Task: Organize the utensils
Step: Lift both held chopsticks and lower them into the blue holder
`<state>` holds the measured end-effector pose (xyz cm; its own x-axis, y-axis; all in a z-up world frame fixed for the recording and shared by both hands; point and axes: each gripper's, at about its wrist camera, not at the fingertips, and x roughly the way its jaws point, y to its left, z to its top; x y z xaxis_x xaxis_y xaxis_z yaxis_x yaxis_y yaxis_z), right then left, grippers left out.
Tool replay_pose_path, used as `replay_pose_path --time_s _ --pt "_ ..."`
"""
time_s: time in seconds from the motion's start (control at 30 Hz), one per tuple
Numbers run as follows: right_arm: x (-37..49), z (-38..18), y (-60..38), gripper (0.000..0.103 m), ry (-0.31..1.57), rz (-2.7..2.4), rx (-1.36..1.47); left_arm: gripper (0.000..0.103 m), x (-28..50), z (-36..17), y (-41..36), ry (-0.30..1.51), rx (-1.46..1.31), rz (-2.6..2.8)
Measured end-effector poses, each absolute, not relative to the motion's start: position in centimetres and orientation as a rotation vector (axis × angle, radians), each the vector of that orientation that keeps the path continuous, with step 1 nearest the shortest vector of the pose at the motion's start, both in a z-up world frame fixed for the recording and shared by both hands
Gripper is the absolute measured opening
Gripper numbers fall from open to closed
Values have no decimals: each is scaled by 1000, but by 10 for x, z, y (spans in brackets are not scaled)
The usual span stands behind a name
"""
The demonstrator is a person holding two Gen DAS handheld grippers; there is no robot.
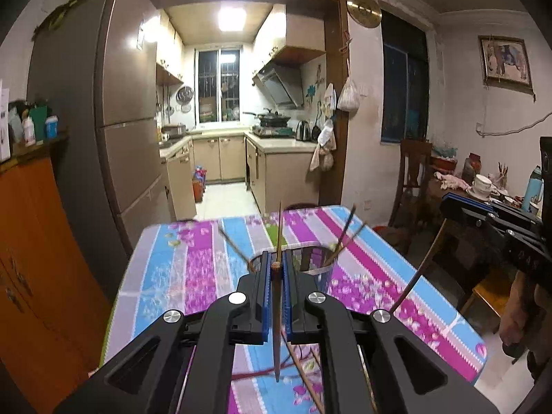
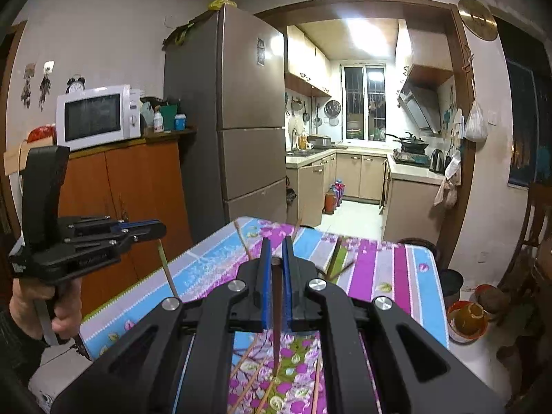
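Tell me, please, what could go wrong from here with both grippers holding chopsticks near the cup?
The left gripper pinches its chopstick near one end, so it might pivot or slip. The glass cup already holds splayed sticks that could block entry, and a nudge might tip it. The right gripper grips its chopstick equally narrowly.

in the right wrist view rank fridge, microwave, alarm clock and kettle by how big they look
1. fridge
2. microwave
3. kettle and alarm clock: these look alike in size, and the kettle stands farther back in the kitchen, so no ranking between them.
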<state>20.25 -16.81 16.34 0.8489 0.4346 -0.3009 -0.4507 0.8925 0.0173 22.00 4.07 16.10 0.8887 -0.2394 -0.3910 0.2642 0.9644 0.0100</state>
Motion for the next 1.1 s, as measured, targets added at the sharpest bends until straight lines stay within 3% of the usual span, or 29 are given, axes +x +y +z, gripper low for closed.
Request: replay_pose_path --time_s 0.27,0.53,1.1 --pt "239 227 -171 5 265 461 -30 8 245 230 37 314 25 -245" --pt "291 255 -162 5 258 436 -39 8 285 274 25 248 17 -225" --pt "364 207 -158 5 365 437 -10 8 373 216 10 352 18 -214"
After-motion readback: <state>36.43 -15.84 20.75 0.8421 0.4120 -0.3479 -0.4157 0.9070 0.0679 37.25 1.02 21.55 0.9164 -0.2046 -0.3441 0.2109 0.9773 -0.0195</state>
